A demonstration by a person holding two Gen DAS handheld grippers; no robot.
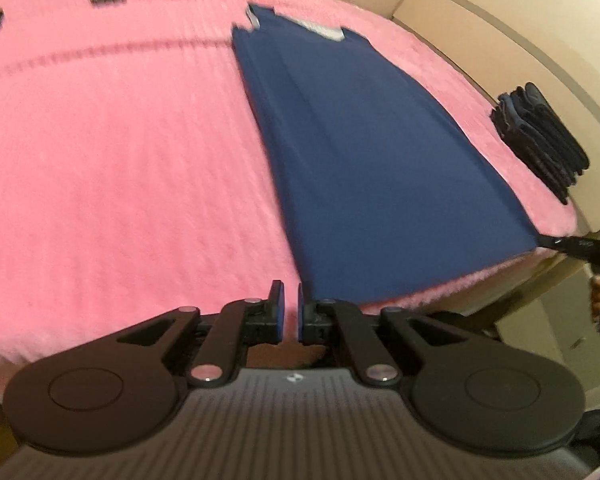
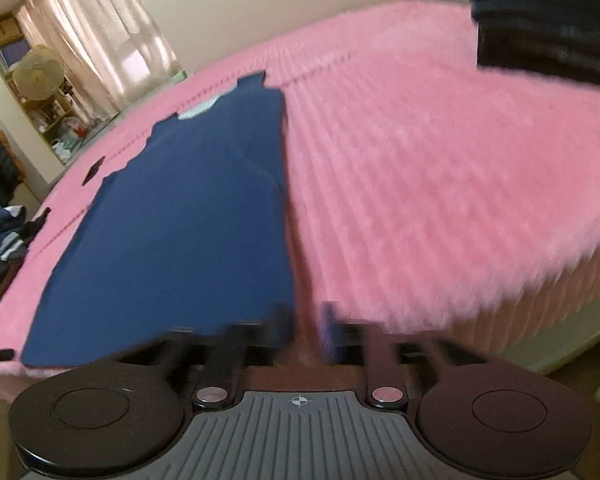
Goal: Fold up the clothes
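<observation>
My left gripper [image 1: 291,306]: matte black linkage arms w/ silver pivot screws, two per side. Fingers [image 1: 277,300] are black w/ blue pads on inner faces. Two round black discs flank a grey ribbed body; small white crosshair mark at centre top edge.

My right gripper [image 2: 305,330]: same build, i.e. black discs, grey ribbed body, white crosshair mark, one silver screw visible per side. Fingers [image 2: 329,330] blurred; blue pad discernible on one.

My right hand [image 1: 599,300] wraps a black handle.
</observation>
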